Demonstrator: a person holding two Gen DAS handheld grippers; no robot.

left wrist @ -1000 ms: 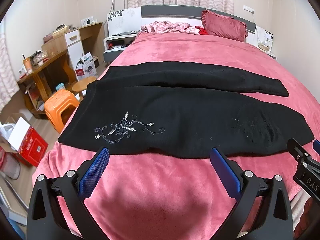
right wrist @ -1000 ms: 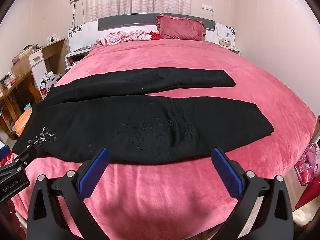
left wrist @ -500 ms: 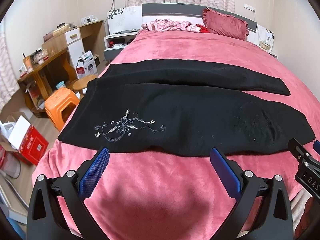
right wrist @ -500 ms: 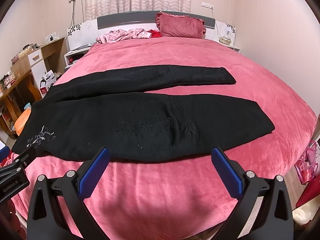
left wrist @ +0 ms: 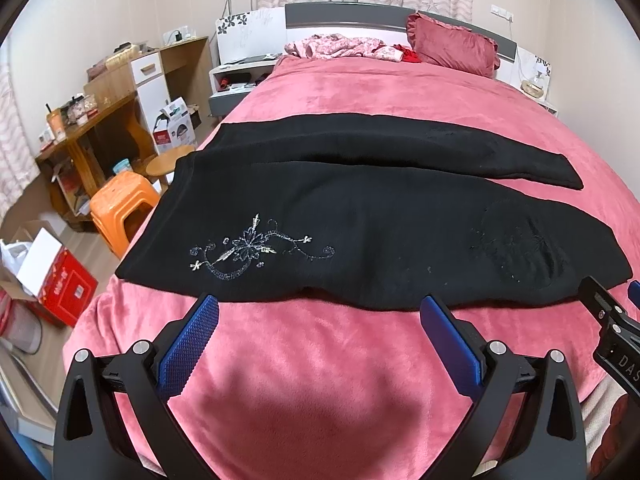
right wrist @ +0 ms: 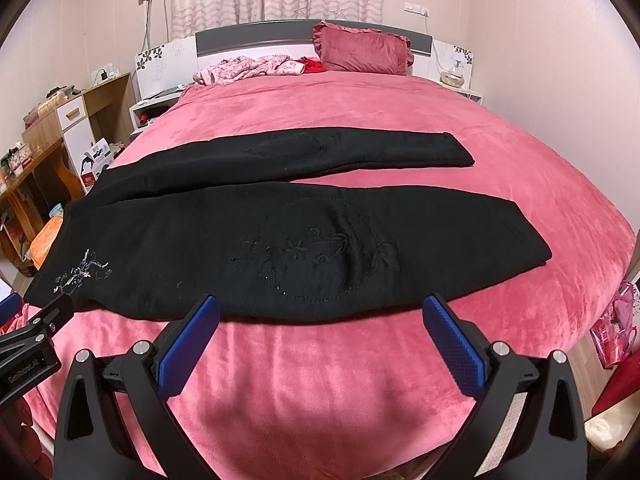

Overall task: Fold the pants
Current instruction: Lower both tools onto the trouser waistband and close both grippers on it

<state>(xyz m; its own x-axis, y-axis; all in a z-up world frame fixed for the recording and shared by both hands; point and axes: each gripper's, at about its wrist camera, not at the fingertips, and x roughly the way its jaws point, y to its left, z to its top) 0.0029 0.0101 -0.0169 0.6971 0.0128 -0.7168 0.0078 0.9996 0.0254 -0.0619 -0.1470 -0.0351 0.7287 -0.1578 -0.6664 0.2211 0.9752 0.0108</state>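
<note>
Black pants lie spread flat across a pink bed, waist at the left, both legs reaching right and apart. Silver embroidery marks the near hip. The pants also show in the right wrist view, with a dark embroidered circle on the near leg. My left gripper is open and empty, just short of the pants' near edge by the hip. My right gripper is open and empty, just short of the near leg's edge.
A red pillow and pink clothes lie at the headboard. An orange stool, a wooden desk and a red box stand left of the bed. A pink bag sits at the right.
Both grippers have moved forward and slightly down toward the pants' near edge. The pants have not moved. Both grippers stay open.
</note>
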